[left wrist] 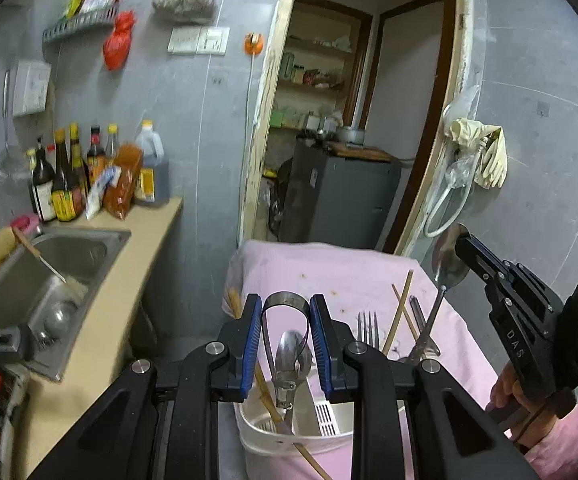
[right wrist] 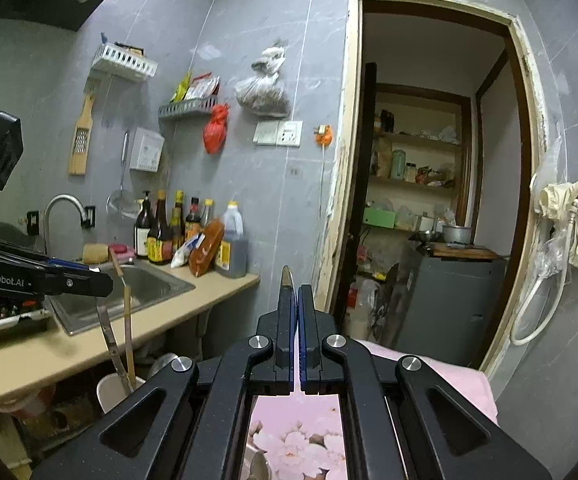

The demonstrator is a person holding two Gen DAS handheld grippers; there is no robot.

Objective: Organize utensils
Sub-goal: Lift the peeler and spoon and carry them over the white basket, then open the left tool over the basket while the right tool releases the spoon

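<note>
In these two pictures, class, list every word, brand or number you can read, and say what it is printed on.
"GenRobot.AI": on the side of the left tongs, seen from the right wrist.
"DAS": on the body of the right tongs, seen from the left wrist.
Labels on the sauce bottles and packets on the wall rack: too small and blurred to read.

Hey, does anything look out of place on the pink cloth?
Yes: a fork, chopsticks and other metal utensils lie criss-crossed loose on the pink cloth, outside the white holder.
</note>
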